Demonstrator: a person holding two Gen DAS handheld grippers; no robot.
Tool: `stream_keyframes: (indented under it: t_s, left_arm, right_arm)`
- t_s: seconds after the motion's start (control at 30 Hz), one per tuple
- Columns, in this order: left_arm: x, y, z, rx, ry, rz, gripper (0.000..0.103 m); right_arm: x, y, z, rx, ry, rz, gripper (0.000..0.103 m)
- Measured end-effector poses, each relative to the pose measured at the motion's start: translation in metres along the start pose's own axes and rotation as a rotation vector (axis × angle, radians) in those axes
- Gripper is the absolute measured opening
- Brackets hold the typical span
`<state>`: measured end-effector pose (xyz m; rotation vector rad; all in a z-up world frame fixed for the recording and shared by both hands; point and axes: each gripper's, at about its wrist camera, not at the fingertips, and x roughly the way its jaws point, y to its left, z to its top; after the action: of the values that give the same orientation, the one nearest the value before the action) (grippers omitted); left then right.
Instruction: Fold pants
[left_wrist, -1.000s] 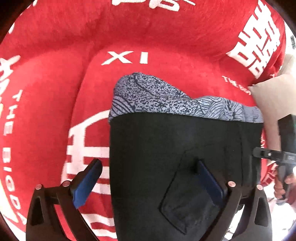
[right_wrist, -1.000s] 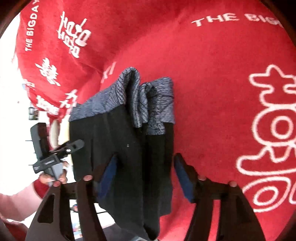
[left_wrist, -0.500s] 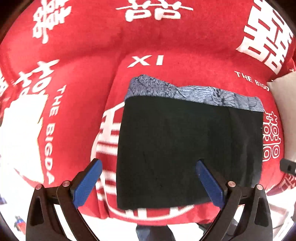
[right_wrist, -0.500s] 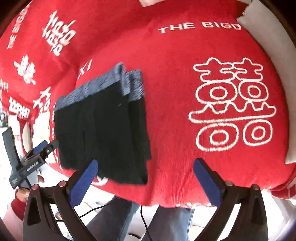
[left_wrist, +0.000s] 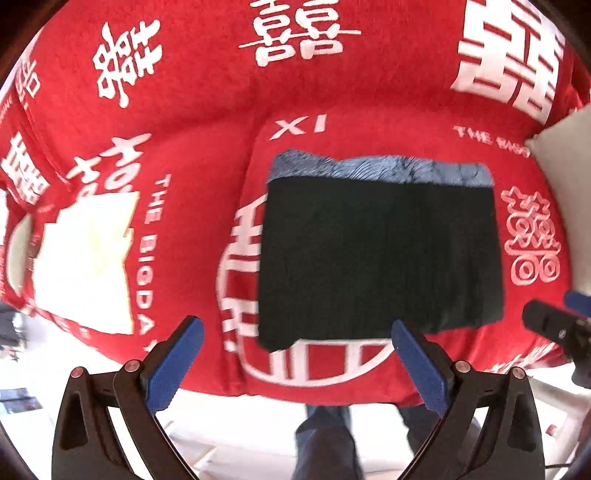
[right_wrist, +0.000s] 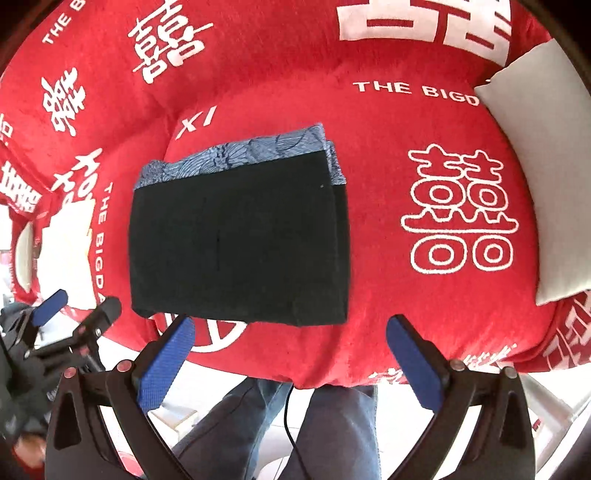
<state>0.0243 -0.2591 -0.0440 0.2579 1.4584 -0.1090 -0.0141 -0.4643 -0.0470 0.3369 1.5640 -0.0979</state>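
The black pants (left_wrist: 380, 254) lie folded into a flat rectangle on the red cushion, with a blue-grey patterned waistband (left_wrist: 380, 171) along the far edge. They also show in the right wrist view (right_wrist: 240, 243). My left gripper (left_wrist: 295, 358) is open and empty, held back above the cushion's near edge. My right gripper (right_wrist: 291, 354) is open and empty, also clear of the pants. The left gripper shows at the lower left of the right wrist view (right_wrist: 74, 317), and the right gripper's tip shows at the right edge of the left wrist view (left_wrist: 554, 325).
The red cushion (right_wrist: 369, 122) carries white lettering and symbols. A grey pillow (right_wrist: 546, 155) lies at its right side. A bright sunlit patch (left_wrist: 85, 258) falls on the left. The person's jeans-clad legs (right_wrist: 332, 432) stand below the cushion's near edge.
Both grippers have let go of the pants and pulled back and up from them. The pants now lie flat and folded, seen from farther away.
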Motion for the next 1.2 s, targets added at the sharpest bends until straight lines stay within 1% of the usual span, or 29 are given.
stream_keyframes:
  t_s: [0.13,0.3,0.47,0.57,0.73,1.2]
  left_arm:
    - [-0.008,0.007,-0.01,0.02,-0.004,-0.01,0.102]
    - [-0.013,0.013,-0.018,0.054,-0.017,-0.015,0.102]
    - [-0.017,0.021,-0.022,0.041,-0.02,-0.046,0.102]
    - [-0.019,0.022,-0.022,0.036,-0.025,-0.052,0.102]
    - [-0.023,0.023,-0.023,0.033,-0.029,-0.063,0.102]
    - [-0.024,0.022,-0.024,0.03,-0.018,-0.058,0.102]
  right_arm:
    - [-0.009,0.02,-0.008,-0.006,-0.028,-0.05,0.103]
    - [-0.015,0.032,-0.017,0.006,-0.034,-0.074,0.103]
    - [-0.02,0.037,-0.025,0.014,-0.041,-0.093,0.103]
    - [-0.023,0.039,-0.028,0.006,-0.041,-0.104,0.103]
    - [-0.025,0.042,-0.031,-0.005,-0.041,-0.114,0.103]
    - [-0.028,0.044,-0.031,-0.012,-0.051,-0.117,0.103]
